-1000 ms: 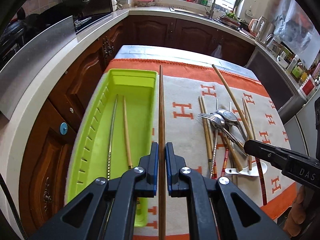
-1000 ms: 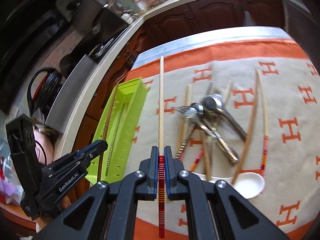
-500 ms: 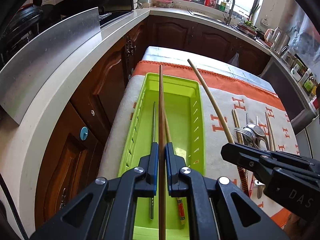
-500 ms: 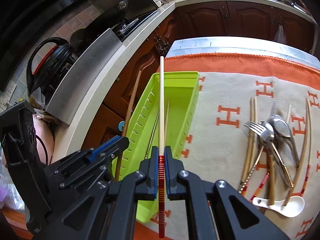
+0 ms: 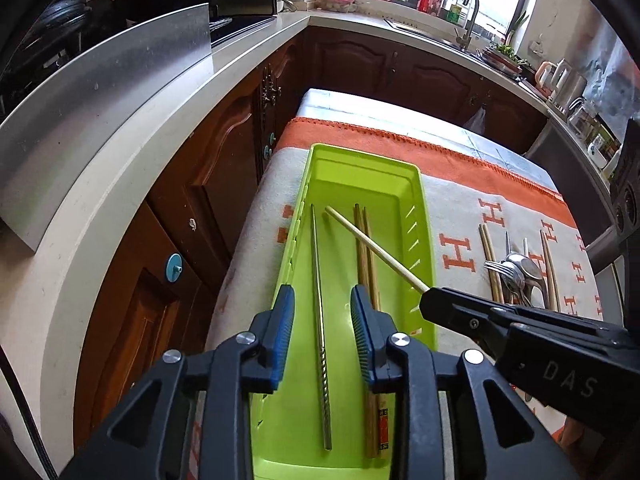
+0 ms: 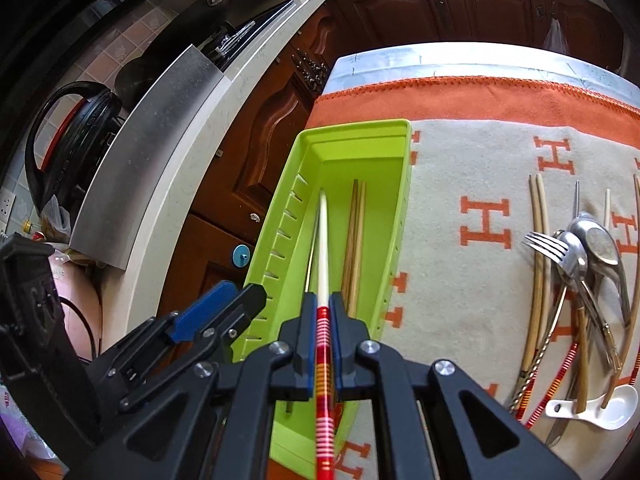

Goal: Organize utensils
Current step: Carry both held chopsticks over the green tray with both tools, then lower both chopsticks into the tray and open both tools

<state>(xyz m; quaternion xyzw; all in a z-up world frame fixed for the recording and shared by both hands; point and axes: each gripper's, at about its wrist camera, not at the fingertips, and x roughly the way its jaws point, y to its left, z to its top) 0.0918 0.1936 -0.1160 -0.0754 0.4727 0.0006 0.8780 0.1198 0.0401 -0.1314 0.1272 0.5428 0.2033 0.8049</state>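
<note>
The orange-bordered blanket [image 6: 460, 152] covers the whole table, and on its left side sits the green tray [image 5: 412, 172], lengthwise away from me. Well apart to the right lies the unsorted heap [image 6: 580, 272]: forks, spoons, a white ceramic spoon and several chopsticks, crossed over one another. Inside the tray lie a metal chopstick [image 5: 318, 312] along the left and a pair of brown wooden chopsticks [image 5: 366, 248] along the right. My left gripper [image 5: 322, 340] hangs over the near end of the tray with its jaws spread wide and nothing between them. My right gripper [image 6: 323, 320] is clamped tight on the red-striped end of a pale chopstick [image 6: 323, 240], whose tip reaches out over the tray floor; from the left view it slants across the wooden pair, though I cannot quite tell whether the tip already touches the bottom. To set it down well, I would swing the shaft parallel to the tray's long walls, lower it until it lies flat between the metal one and the wooden pair, then open slowly so it does not roll or bounce, keeping my left gripper clear of its path.
</note>
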